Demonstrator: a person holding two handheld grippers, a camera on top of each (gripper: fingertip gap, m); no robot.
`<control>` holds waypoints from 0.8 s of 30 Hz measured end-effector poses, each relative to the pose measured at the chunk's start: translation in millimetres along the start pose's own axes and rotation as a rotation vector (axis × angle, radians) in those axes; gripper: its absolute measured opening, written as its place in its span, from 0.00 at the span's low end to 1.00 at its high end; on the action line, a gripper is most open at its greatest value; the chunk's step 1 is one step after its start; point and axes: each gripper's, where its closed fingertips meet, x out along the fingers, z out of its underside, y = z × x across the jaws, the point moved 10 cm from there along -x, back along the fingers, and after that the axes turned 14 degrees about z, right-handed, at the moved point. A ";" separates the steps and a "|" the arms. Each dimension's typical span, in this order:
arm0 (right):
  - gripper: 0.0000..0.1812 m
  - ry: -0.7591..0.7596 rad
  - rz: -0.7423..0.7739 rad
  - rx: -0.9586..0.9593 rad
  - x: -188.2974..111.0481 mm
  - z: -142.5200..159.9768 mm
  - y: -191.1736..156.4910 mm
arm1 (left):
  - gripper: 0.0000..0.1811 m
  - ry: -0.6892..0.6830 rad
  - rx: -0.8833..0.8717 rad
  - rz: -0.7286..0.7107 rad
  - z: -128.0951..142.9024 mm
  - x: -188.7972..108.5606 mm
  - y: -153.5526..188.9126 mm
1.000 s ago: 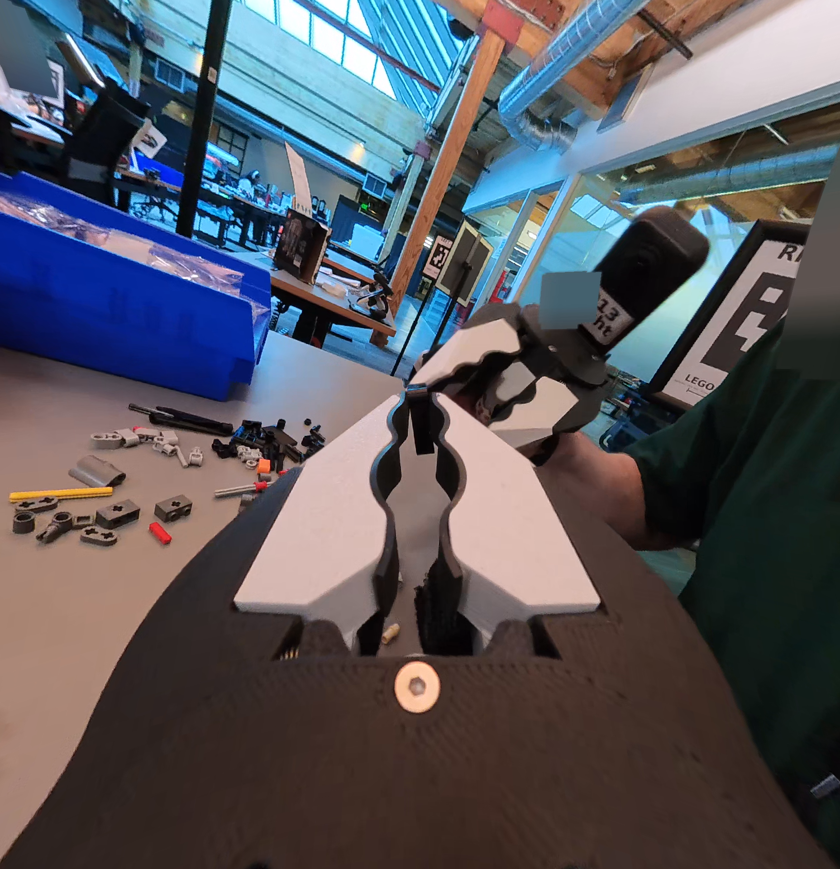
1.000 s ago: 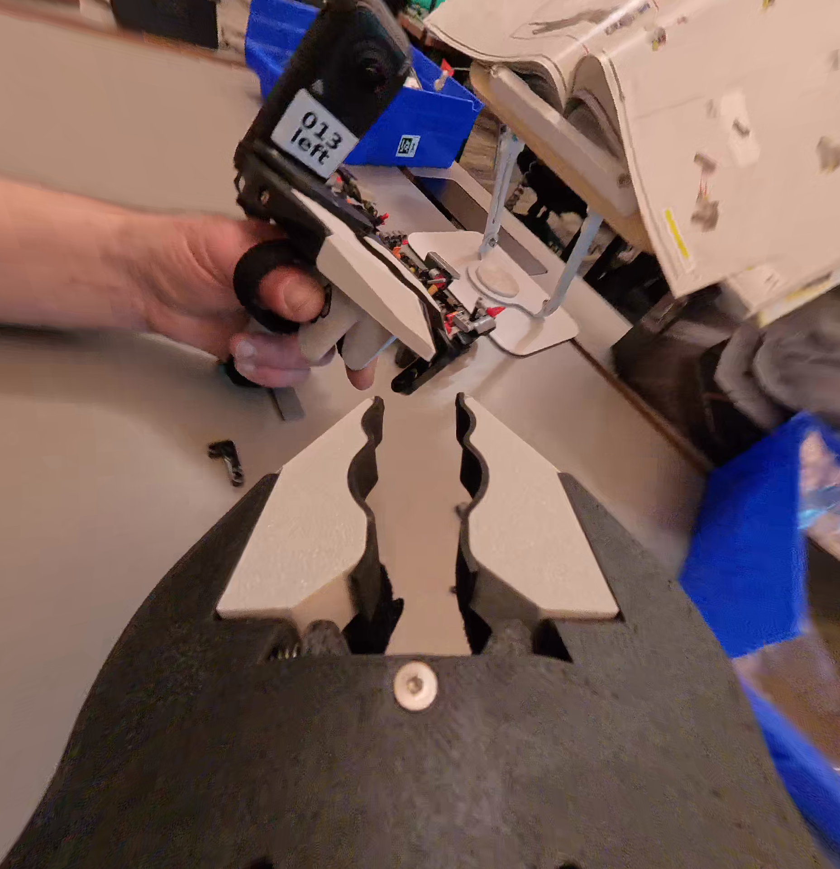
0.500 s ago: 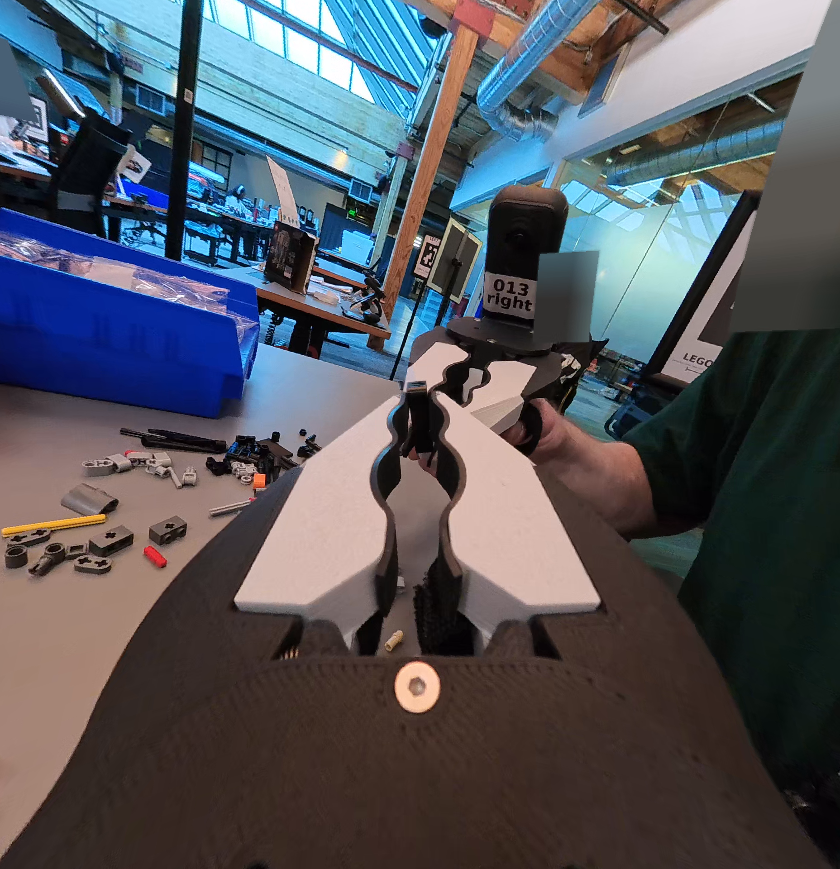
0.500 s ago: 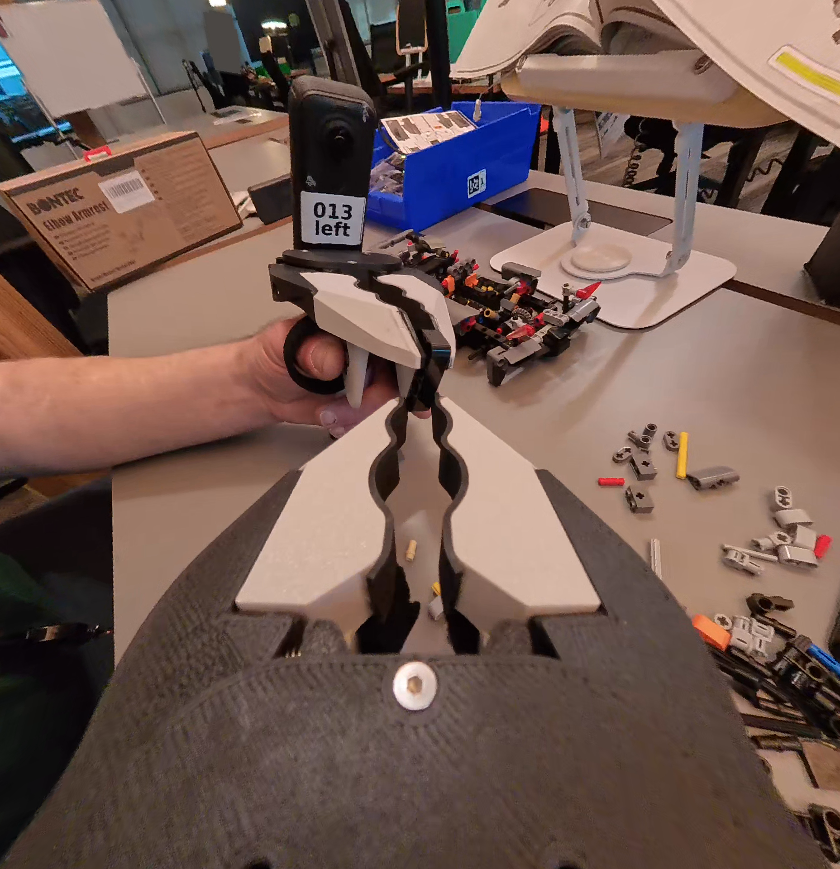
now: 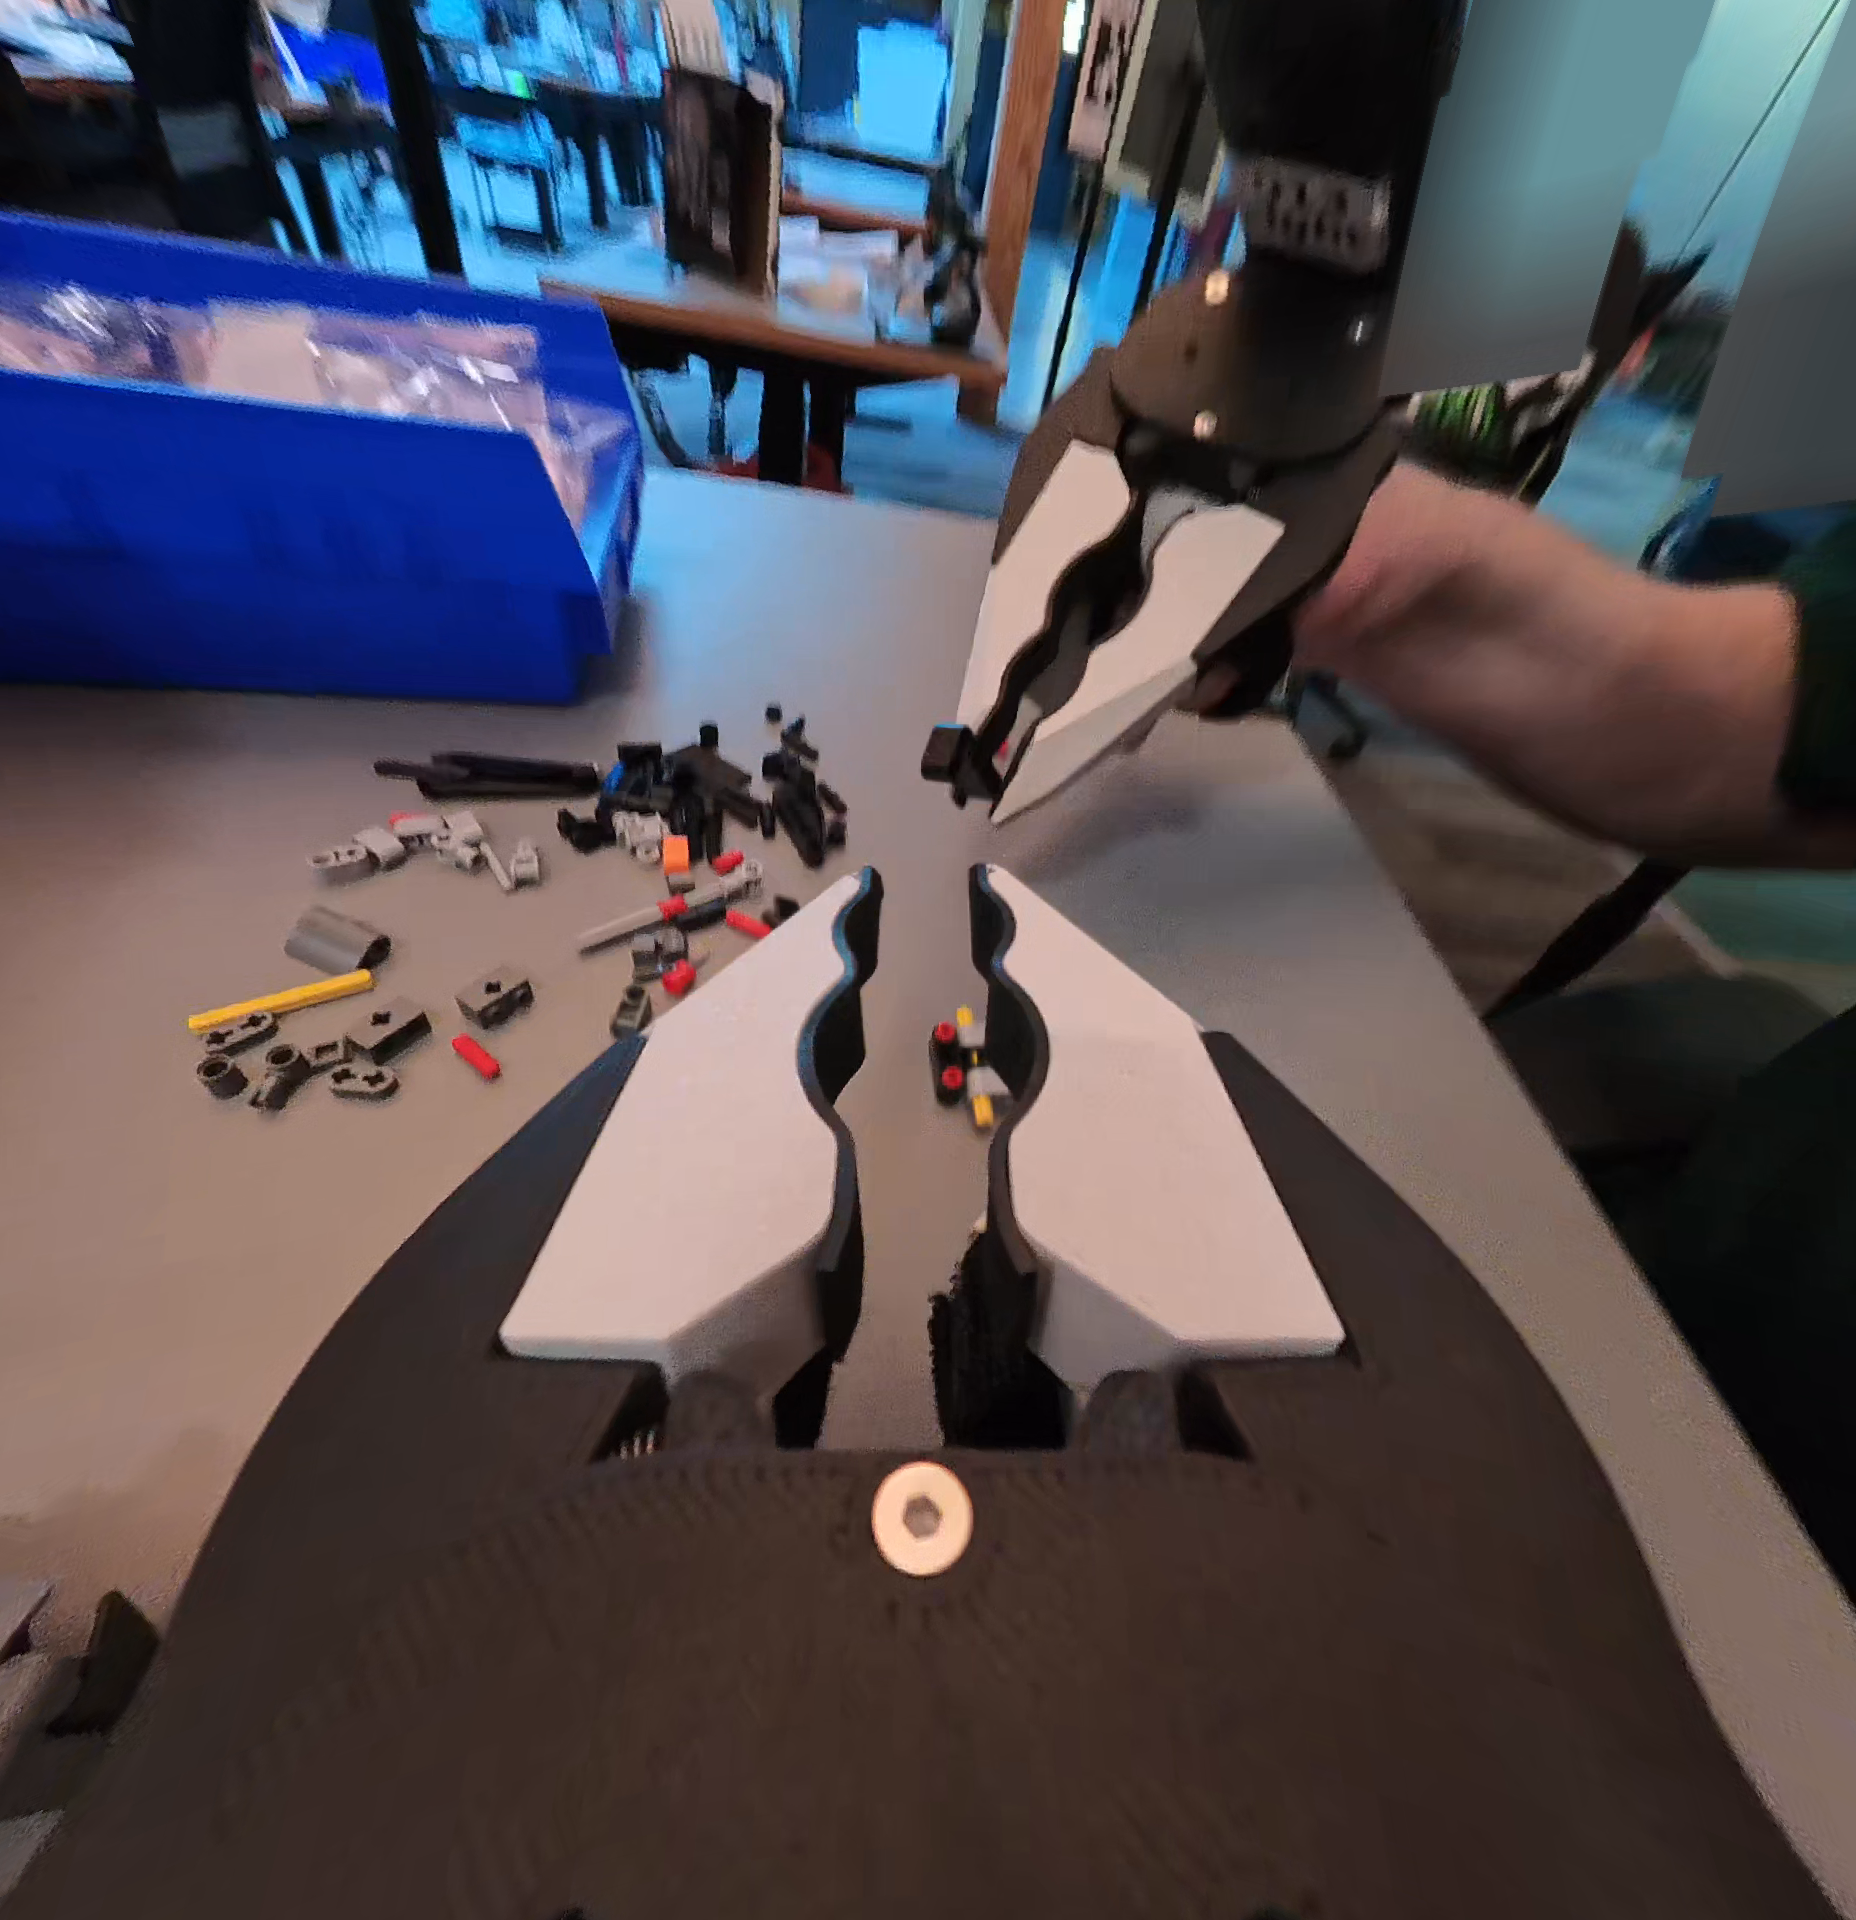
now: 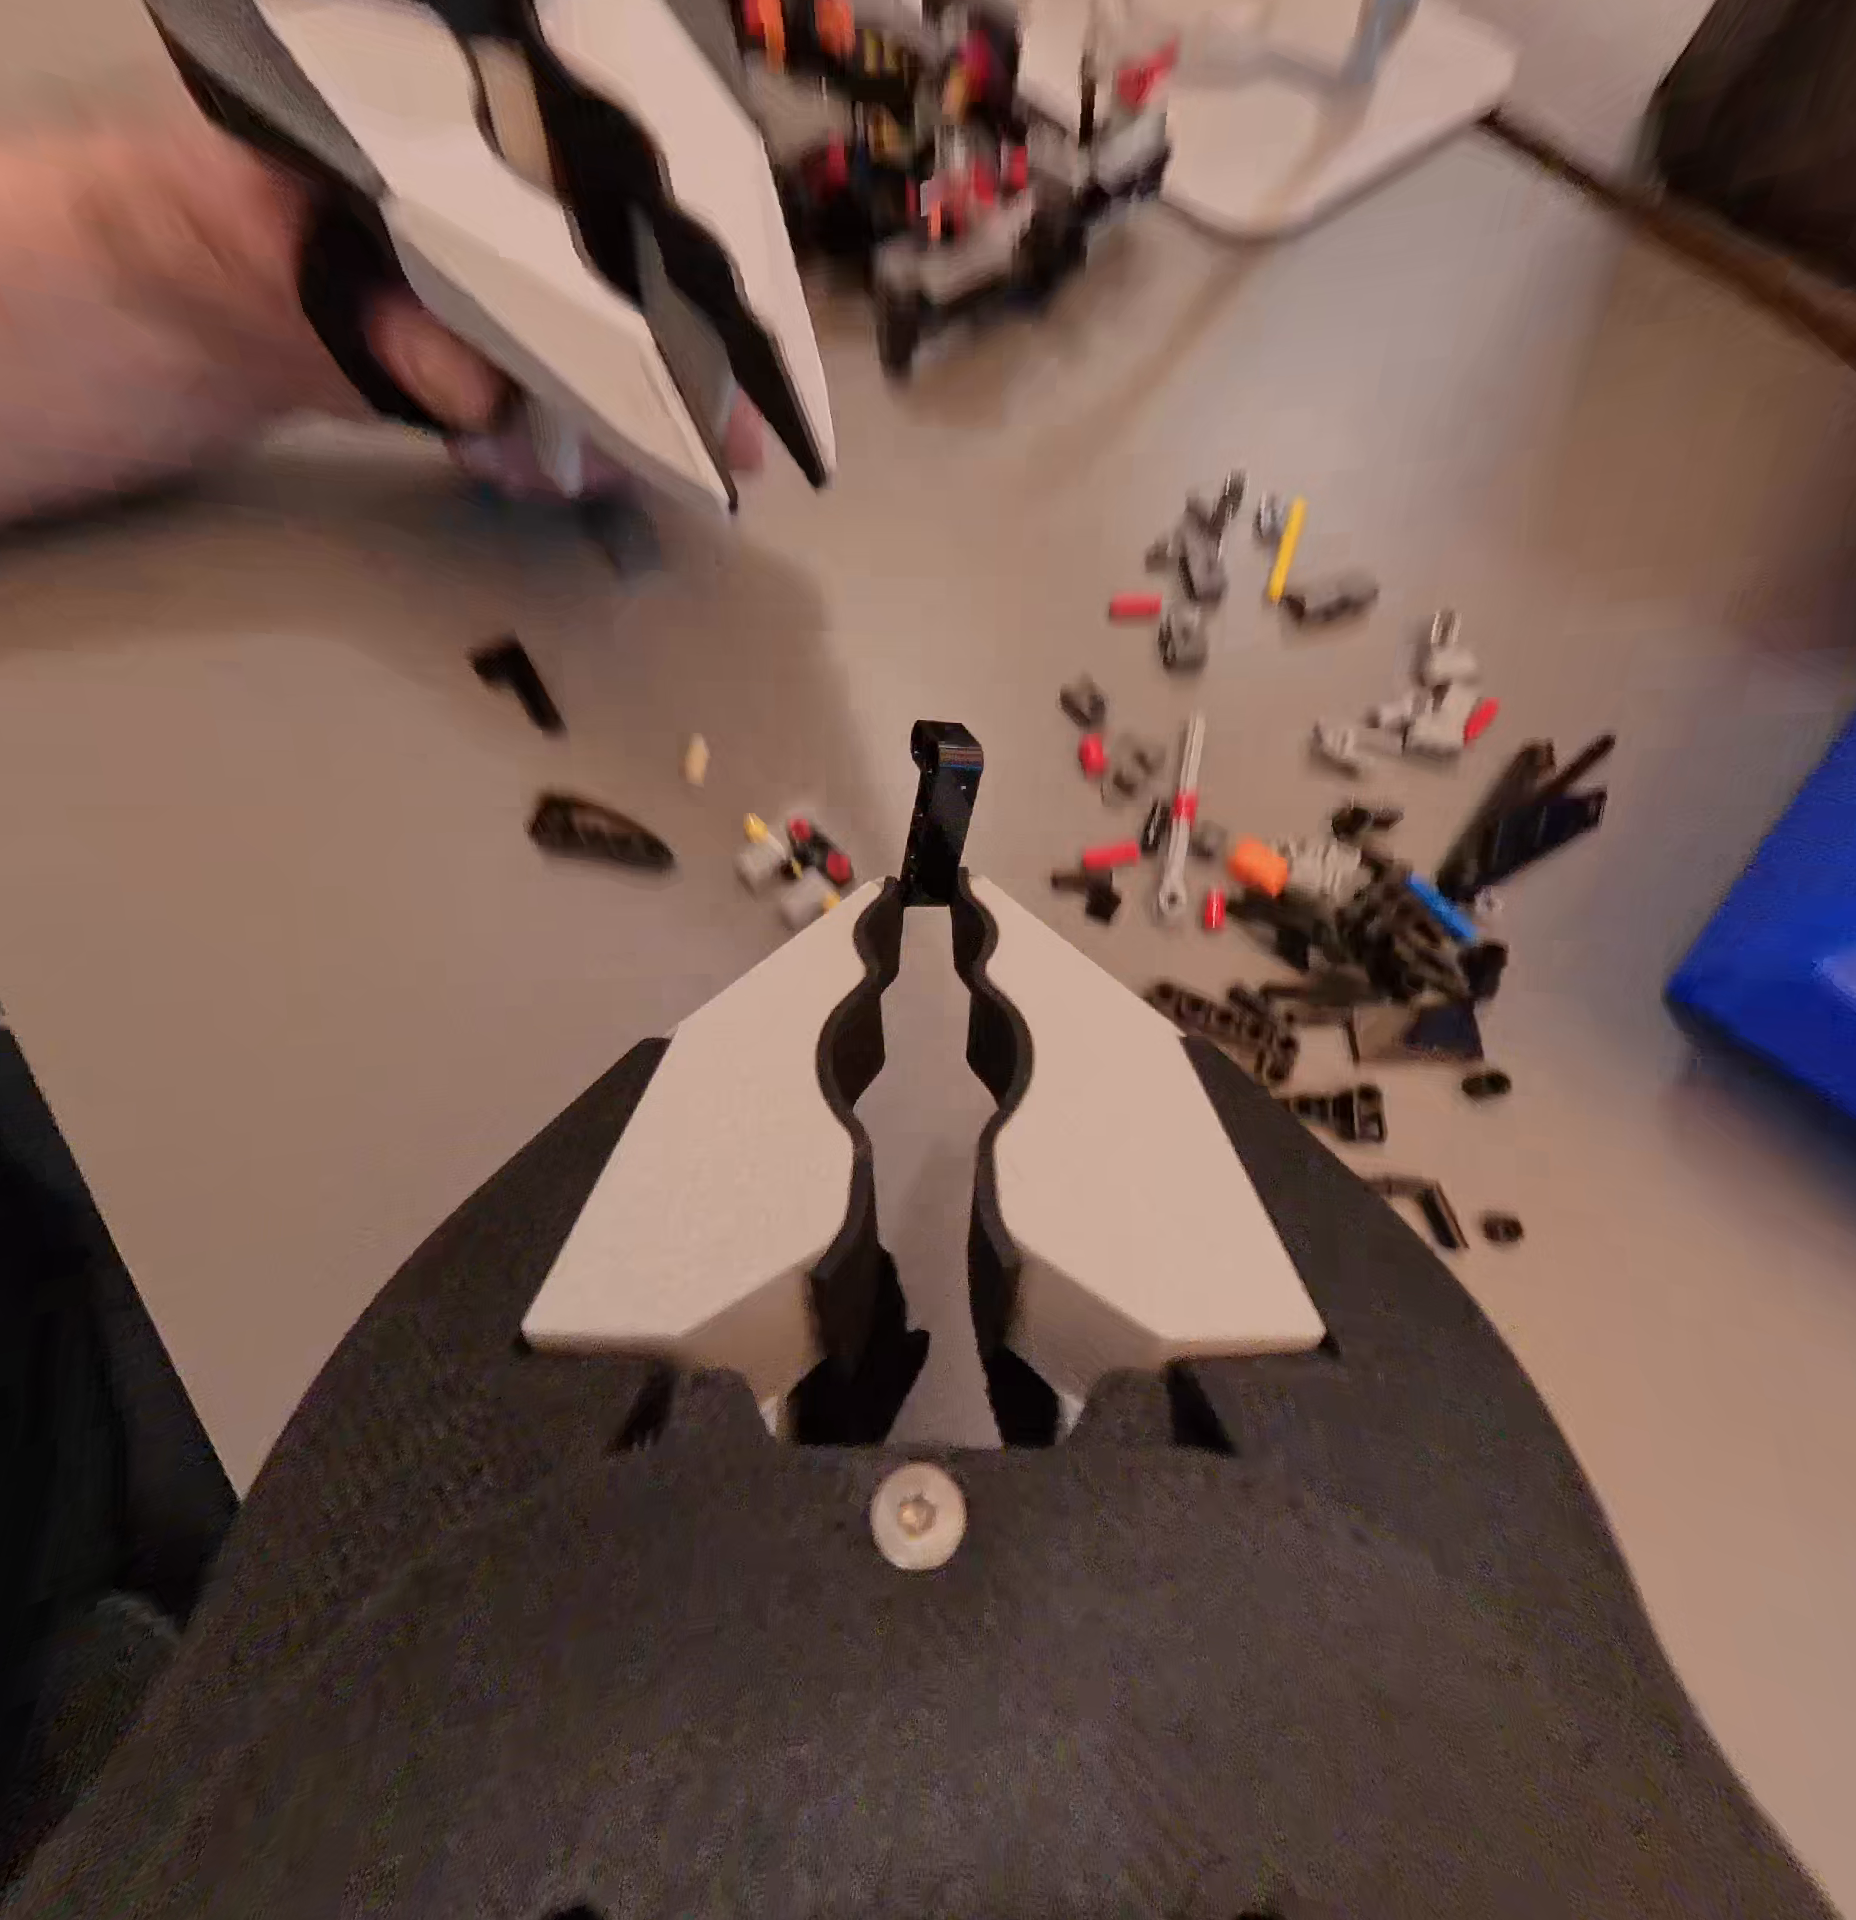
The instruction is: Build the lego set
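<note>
My right gripper (image 6: 929, 888) is shut on a black bent lego beam (image 6: 943, 810) that sticks out past its tips. In the left wrist view it (image 5: 981, 790) hangs over the table at the upper right with the beam (image 5: 945, 753) at its tips. My left gripper (image 5: 926, 878) is open and empty, pointing down at the table. A small red, yellow and grey sub-assembly (image 5: 960, 1060) lies on the table between its fingers, and it also shows in the right wrist view (image 6: 794, 852). The partly built model (image 6: 965, 156) stands blurred at the far side.
Loose lego pieces (image 5: 695, 800) lie spread left of both grippers, with a yellow axle (image 5: 280, 1000) among them. A blue bin (image 5: 280, 540) stands behind them. The table edge (image 5: 1423, 935) runs along the right. A white stand base (image 6: 1319, 135) sits next to the model. Tip to tip, the grippers are about 7 cm apart.
The black beam has passed from my left gripper to my right one. My left gripper has opened and drawn apart from the right. Both now tilt down toward the table.
</note>
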 end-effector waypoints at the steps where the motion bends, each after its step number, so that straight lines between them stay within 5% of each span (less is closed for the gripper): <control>1: 0.04 -0.030 0.000 -0.009 1.3 6.9 -0.4 | 0.09 -0.062 0.011 0.001 2.2 4.0 1.4; 12: 0.04 -0.215 -0.036 -0.019 19.5 37.0 -10.4 | 0.13 -0.496 0.146 -0.060 27.4 44.4 12.5; 24: 0.08 -0.187 -0.048 0.016 25.3 25.8 -8.0 | 0.12 -0.588 0.190 -0.103 35.5 61.8 16.6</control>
